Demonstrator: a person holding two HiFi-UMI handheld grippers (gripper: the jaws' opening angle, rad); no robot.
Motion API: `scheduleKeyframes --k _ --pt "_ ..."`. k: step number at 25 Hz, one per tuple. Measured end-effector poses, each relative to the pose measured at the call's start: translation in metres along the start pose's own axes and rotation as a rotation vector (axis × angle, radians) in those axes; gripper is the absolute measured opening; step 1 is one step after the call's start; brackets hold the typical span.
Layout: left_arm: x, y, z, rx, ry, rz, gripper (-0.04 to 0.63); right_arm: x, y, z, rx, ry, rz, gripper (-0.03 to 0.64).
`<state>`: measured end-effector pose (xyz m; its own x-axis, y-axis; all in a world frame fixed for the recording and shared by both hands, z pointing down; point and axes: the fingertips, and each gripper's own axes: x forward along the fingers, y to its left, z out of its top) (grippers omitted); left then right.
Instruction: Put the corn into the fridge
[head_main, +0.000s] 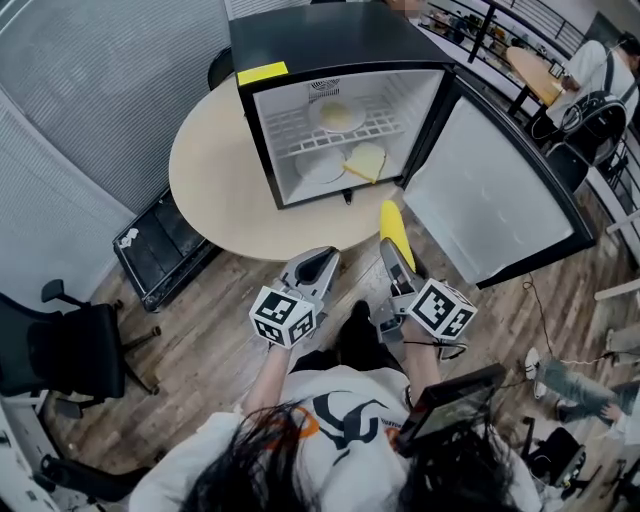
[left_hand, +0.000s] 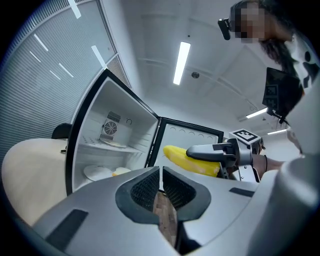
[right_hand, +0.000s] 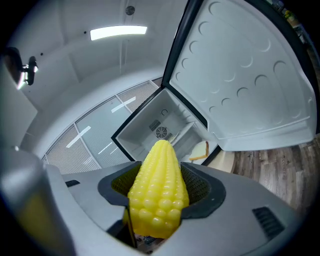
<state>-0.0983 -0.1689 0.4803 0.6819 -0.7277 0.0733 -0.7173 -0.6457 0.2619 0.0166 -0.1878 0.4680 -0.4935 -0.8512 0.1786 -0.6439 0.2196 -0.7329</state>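
Note:
A yellow corn cob (right_hand: 157, 192) sits clamped between the jaws of my right gripper (right_hand: 158, 190), tip pointing up toward the fridge. In the head view the corn (head_main: 396, 230) sticks out ahead of the right gripper (head_main: 398, 262), just short of the small black fridge (head_main: 320, 45) on the round table. The fridge door (head_main: 495, 190) hangs wide open to the right. From the left gripper view the corn (left_hand: 192, 159) shows beside the open fridge (left_hand: 107, 145). My left gripper (head_main: 313, 270) is shut with nothing in it, left of the right one, below the table edge.
Inside the fridge a plate (head_main: 337, 115) rests on the wire shelf, and another plate (head_main: 320, 165) with a pale slice of food (head_main: 365, 160) lies on the floor of it. The round beige table (head_main: 215, 185) juts toward me. An office chair (head_main: 70, 350) stands at left.

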Motion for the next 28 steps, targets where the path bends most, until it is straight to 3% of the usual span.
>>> scheduleKeyframes --k 19,28 --pt "0.106 0.052 0.023 0.031 0.039 0.060 0.012 0.123 -0.035 0.096 -0.109 0.000 0.047 0.252" --pt "0.132 0.079 0.026 0.028 0.051 0.117 0.014 0.200 -0.046 0.113 -0.182 0.038 0.041 0.252"
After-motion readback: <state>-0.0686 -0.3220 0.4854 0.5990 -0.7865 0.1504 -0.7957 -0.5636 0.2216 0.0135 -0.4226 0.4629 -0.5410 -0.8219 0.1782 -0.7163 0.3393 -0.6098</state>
